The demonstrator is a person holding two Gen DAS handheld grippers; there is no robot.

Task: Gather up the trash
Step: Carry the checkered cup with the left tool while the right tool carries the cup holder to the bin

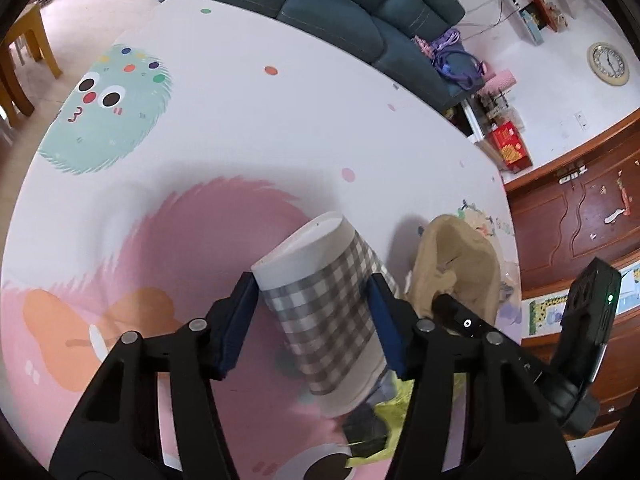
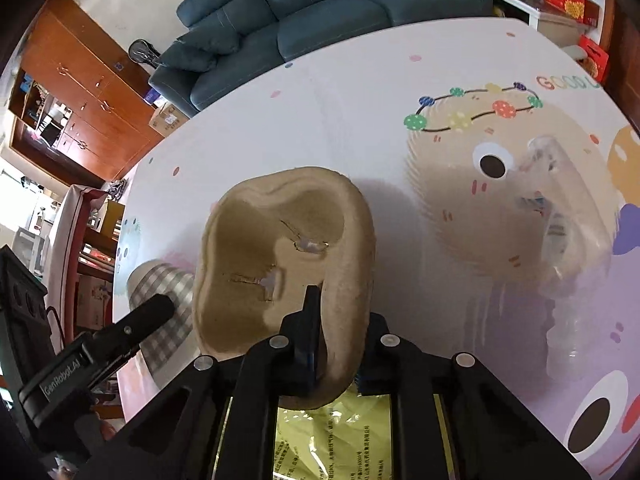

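A paper cup (image 1: 320, 280) with a grey check pattern lies tilted on its side on the cartoon-printed table (image 1: 280, 120). My left gripper (image 1: 312, 300) has a blue pad against each side of the cup, shut on it. Just to its right is a brown moulded pulp tray (image 1: 460, 264). In the right wrist view that pulp tray (image 2: 280, 248) stands on edge, and my right gripper (image 2: 324, 320) is shut on its near rim, one finger inside and the other hidden behind the wall. The cup (image 2: 160, 280) and a left finger (image 2: 152, 312) show at the left.
A yellow foil wrapper (image 2: 332, 432) lies under the right gripper, with a dark scrap (image 1: 364, 428) beside it. A clear plastic container (image 2: 560, 208) lies on the table to the right. A blue sofa (image 1: 320, 0) stands beyond the far table edge, and wooden cabinets (image 1: 580, 216) are to the right.
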